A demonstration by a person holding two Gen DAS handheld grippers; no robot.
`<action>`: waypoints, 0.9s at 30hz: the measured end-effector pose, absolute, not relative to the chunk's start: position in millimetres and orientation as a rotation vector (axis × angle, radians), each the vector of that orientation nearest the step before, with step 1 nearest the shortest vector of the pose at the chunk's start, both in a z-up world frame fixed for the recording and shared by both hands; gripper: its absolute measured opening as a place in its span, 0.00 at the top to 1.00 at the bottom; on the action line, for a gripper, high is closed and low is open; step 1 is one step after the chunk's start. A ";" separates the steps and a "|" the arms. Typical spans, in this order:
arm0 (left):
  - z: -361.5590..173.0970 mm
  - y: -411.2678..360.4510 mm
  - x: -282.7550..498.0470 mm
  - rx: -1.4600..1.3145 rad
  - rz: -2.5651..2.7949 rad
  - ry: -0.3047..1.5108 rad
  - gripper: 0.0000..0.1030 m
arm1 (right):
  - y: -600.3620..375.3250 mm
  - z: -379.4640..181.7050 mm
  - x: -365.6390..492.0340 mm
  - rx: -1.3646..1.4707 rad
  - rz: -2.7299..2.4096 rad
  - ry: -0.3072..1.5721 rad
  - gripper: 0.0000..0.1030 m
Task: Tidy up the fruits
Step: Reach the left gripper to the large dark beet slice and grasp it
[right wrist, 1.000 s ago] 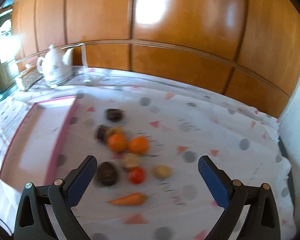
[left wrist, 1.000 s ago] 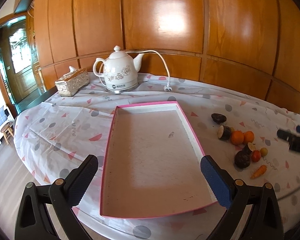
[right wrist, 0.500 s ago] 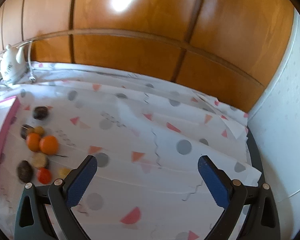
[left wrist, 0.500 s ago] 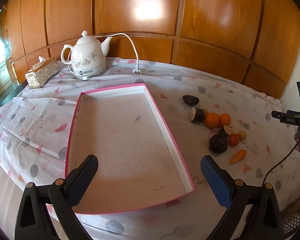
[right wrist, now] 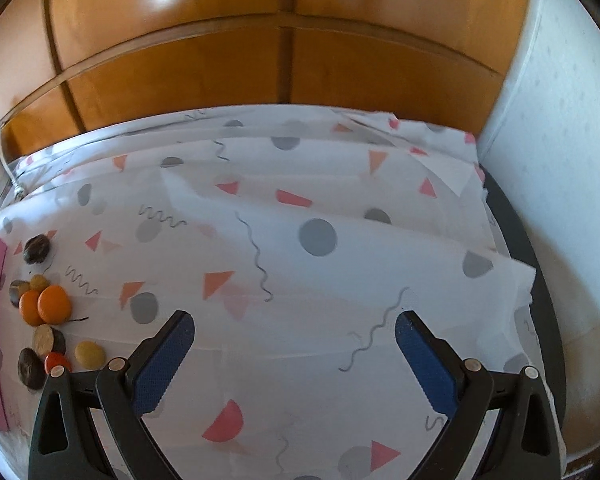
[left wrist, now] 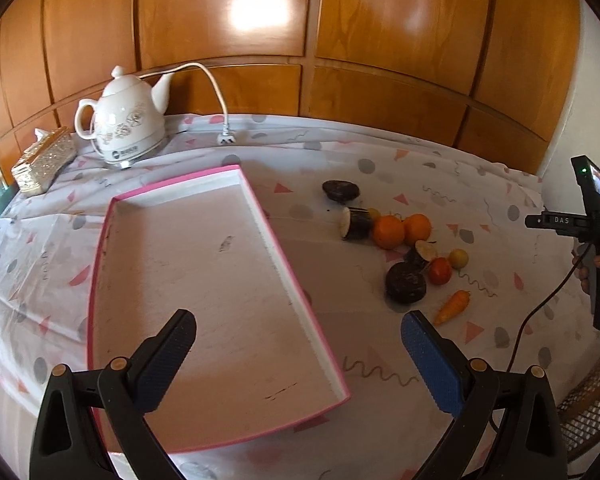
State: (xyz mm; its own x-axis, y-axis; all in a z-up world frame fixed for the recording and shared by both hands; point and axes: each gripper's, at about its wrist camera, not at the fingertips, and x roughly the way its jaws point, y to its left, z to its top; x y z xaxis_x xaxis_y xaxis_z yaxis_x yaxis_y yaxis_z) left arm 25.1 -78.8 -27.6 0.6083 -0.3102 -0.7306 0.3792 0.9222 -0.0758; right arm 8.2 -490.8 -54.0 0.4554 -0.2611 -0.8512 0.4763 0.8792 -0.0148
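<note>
A pink-rimmed shallow tray (left wrist: 300, 284) lies on the patterned tablecloth with nothing in it. To its right sits a loose pile: two oranges (left wrist: 400, 230), dark fruits (left wrist: 406, 282), a cut dark piece (left wrist: 356, 222), a red tomato (left wrist: 439, 271), a small yellow fruit (left wrist: 458, 258) and a carrot (left wrist: 454, 305). My left gripper (left wrist: 298, 354) is open and empty above the tray's near end. My right gripper (right wrist: 292, 354) is open and empty over bare cloth; the pile (right wrist: 48, 306) lies to its left. The right gripper's body (left wrist: 592, 232) shows at the left view's right edge.
A white ceramic kettle (left wrist: 124, 124) with a cord and plug (left wrist: 225, 139) stands at the back left, beside a gold tissue box (left wrist: 44, 160). Wood panelling runs behind the table. A white wall (right wrist: 560, 160) and the table's dark edge (right wrist: 536, 280) lie at the right.
Both views have swung right. The tray and kettle shifted left in the left view; the fruit pile slid to the right view's far left edge. Both grippers stay open.
</note>
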 end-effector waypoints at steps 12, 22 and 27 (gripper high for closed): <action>-27.1 -112.5 47.7 0.112 -0.493 0.846 0.00 | -564.3 -62.5 -35.1 0.529 -0.760 0.986 0.02; -42.4 -149.3 58.7 0.256 -0.523 0.888 0.01 | -595.5 -48.3 -73.9 0.706 -0.934 0.838 0.02; -60.3 -178.5 68.4 0.330 -0.616 0.964 0.21 | -610.6 -47.4 -90.9 0.801 -0.970 0.794 0.04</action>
State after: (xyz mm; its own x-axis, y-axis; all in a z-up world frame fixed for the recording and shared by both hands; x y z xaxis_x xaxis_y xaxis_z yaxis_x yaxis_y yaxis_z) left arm 68.3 -178.5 -60.3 0.4190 -0.3394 -0.8421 0.6219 0.7830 -0.0062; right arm -90.9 -610.6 -47.4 0.3491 -0.3863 -0.8537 0.9134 0.3439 0.2179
